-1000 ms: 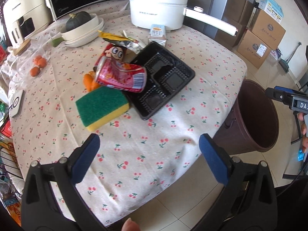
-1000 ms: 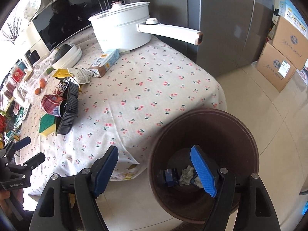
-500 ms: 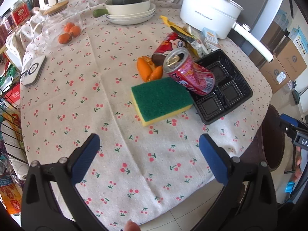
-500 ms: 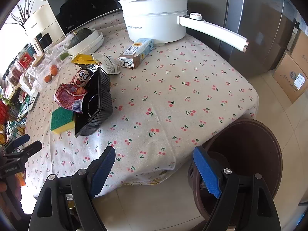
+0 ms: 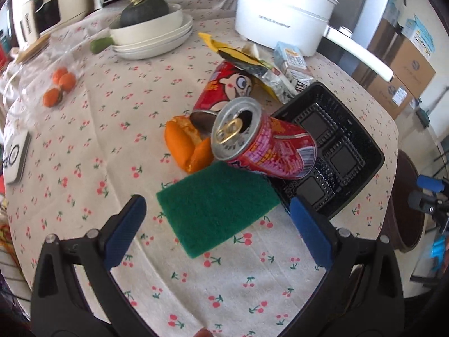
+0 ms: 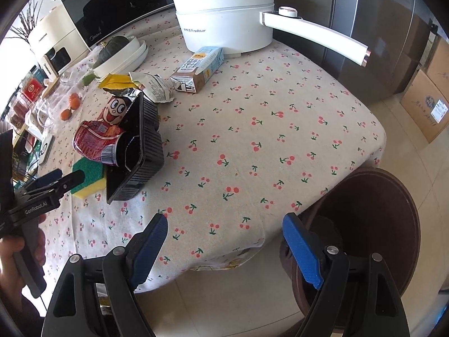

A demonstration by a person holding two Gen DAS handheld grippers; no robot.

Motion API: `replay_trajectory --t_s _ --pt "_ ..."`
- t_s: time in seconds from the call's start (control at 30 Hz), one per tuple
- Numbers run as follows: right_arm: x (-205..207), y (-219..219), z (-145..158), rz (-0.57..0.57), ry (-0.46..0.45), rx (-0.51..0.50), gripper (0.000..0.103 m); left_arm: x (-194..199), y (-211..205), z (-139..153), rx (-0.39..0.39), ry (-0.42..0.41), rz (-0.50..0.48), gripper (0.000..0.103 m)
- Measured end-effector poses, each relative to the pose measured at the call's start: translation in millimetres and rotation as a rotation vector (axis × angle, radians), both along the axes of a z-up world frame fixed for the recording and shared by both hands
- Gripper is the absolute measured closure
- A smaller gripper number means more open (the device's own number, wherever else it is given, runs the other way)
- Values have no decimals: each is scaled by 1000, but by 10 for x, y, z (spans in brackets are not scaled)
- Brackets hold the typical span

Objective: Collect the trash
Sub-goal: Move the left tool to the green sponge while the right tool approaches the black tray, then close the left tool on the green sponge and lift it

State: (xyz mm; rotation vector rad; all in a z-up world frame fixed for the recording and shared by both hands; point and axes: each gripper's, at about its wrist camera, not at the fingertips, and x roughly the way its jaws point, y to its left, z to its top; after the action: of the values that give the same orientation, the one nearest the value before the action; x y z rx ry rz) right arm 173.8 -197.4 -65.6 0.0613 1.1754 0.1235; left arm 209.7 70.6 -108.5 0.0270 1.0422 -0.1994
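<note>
My left gripper (image 5: 217,219) is open and empty, just above the near edge of a green and yellow sponge (image 5: 217,213). Behind the sponge a red drink can (image 5: 263,147) lies tilted against a black plastic tray (image 5: 334,151). A second red can with a cartoon face (image 5: 224,87), orange peel (image 5: 186,144), crumpled wrappers (image 5: 252,67) and a small carton (image 5: 291,61) lie close by. My right gripper (image 6: 224,243) is open and empty over the table's front corner, beside the brown trash bin (image 6: 376,224). The left gripper also shows in the right wrist view (image 6: 57,178).
A white electric pot (image 6: 224,19) with a long handle stands at the back. Stacked white bowls holding a dark squash (image 5: 148,25), small oranges (image 5: 60,85), a white appliance (image 5: 47,8) and cardboard boxes (image 5: 404,70) on the floor are around.
My left gripper has swung left and moved in over the table toward the sponge and cans. My right gripper has lifted away from the inside of the bin to the table's corner.
</note>
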Motion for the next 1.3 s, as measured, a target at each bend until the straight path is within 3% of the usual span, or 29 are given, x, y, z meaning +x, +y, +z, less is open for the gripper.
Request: replay_trajectory --t_s 0.2,0.37,0.57,0.63,0.7,0.73,0.77,0.93,1.1,1.3 --pt "-13 -86 -19 -12 8 -20 17 -25 -108 -121 110 16 -97 8" --pt "-2 -51 -21 -9 8 -18 17 -80 -73 -141 197 33 -98 33" --pt "-2 84 -26 13 4 -25 17 -157 8 -112 204 59 -103 48" --pt "-4 122 -32 18 5 -23 17 -171 40 -57 176 44 -104 48" --pt "-11 155 -46 25 9 -23 17 -187 42 5 170 0 -102 35" --pt "-15 172 -55 30 11 -25 17 -192 29 24 176 -26 -106 19" --pt "-20 185 -63 37 13 -28 17 -194 10 35 184 -51 -115 13" --pt "-25 178 -93 53 20 -50 17 -32 -169 -129 275 -48 -162 12" --pt "-12 87 -86 31 23 -45 17 58 -211 -264 282 -19 -202 11" --pt "-1 42 -62 22 16 -52 17 15 -138 -251 248 26 -169 26"
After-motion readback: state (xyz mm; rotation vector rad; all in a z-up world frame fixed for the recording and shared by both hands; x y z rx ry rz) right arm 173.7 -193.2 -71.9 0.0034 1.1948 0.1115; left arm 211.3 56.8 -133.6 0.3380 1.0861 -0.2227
